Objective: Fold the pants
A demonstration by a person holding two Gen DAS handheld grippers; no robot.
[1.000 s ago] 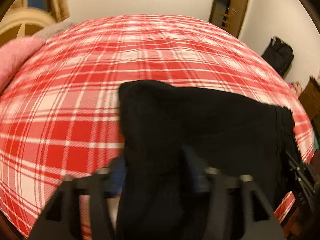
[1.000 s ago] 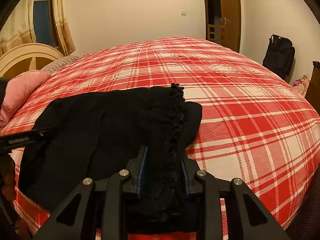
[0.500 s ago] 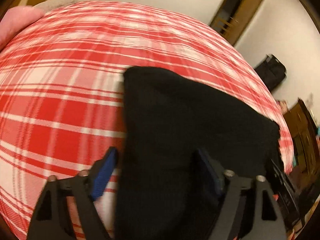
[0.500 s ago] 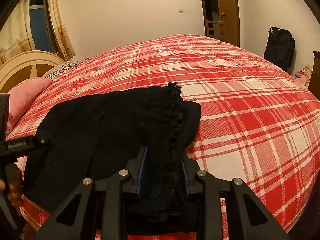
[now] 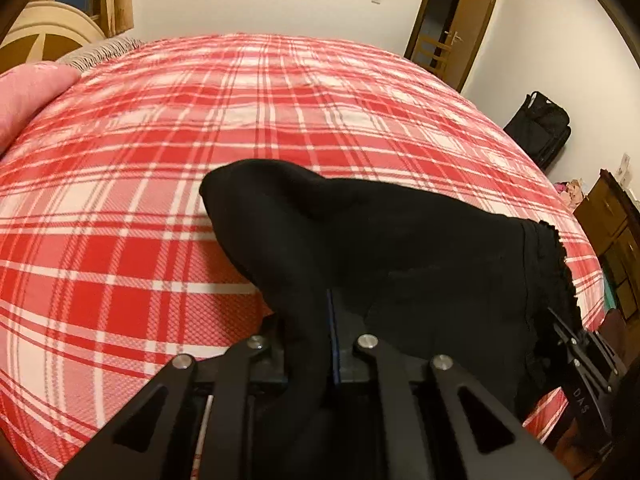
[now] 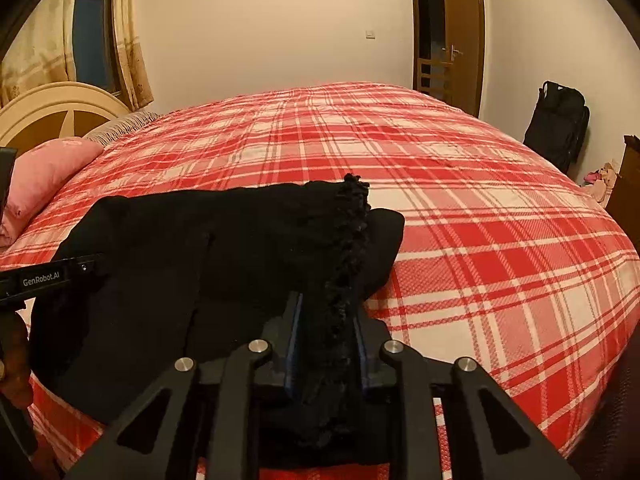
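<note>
Black pants (image 5: 400, 248) lie folded on a red plaid bed (image 5: 240, 120), near its front edge. My left gripper (image 5: 312, 320) is shut on the pants' left end, the cloth bunched between its jaws. In the right wrist view the pants (image 6: 200, 256) spread to the left. My right gripper (image 6: 326, 320) is shut on the frilled waistband edge (image 6: 352, 232) at the pants' right end. The left gripper's body (image 6: 44, 278) shows at the left edge of the right wrist view; the right gripper's body (image 5: 580, 360) shows at the right of the left wrist view.
A pink pillow (image 6: 44, 176) and a cream headboard (image 6: 56, 108) are at the left. A black bag (image 6: 558, 124) stands by the far wall next to a brown door (image 6: 460, 40). A wooden cabinet (image 5: 616, 232) stands at the right of the bed.
My left gripper went from shut to open half a second ago, and is now shut on the pants' left end. My right gripper kept its hold and barely moved.
</note>
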